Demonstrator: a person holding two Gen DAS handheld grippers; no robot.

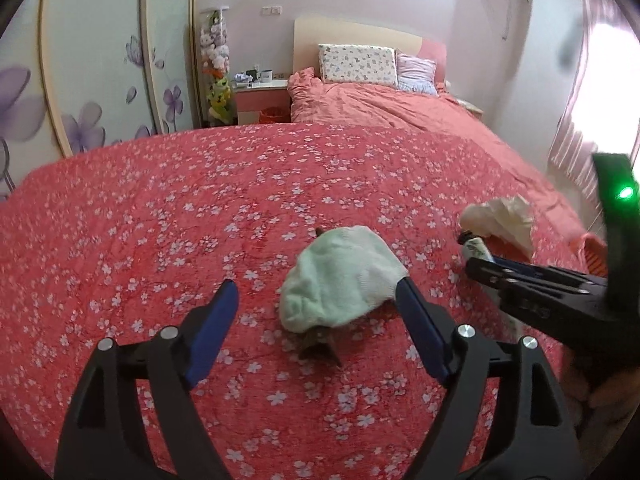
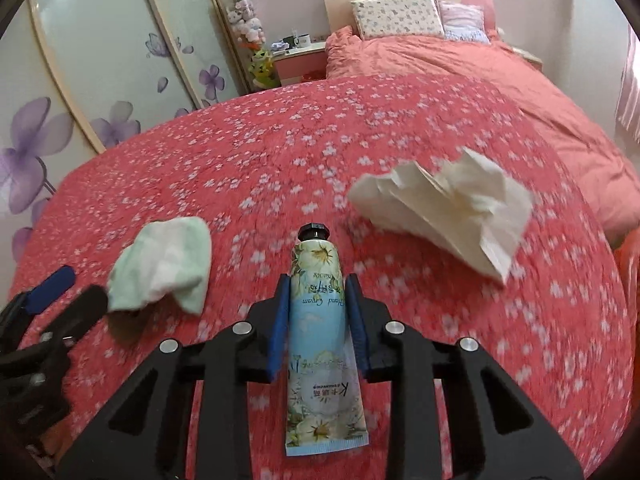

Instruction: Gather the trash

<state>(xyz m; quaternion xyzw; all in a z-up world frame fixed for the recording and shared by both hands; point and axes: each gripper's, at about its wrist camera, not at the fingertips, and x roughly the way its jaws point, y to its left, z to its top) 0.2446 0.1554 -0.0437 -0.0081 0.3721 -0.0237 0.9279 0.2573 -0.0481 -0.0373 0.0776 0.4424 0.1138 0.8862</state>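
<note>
Right tongs [image 2: 318,284] clamped on hand-cream tube [image 2: 320,320]; left tongs [image 1: 316,300] wide.

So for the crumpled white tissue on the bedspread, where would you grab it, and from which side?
Probably the raised, bunched ridge of the tissue, taken from above with the jaws straddling that crest. It lies loose and creased on the bedspread, so its flat edges offer little to pinch. It is clear of the hand cream tube, which the right gripper already clamps; the open left gripper is free.
</note>
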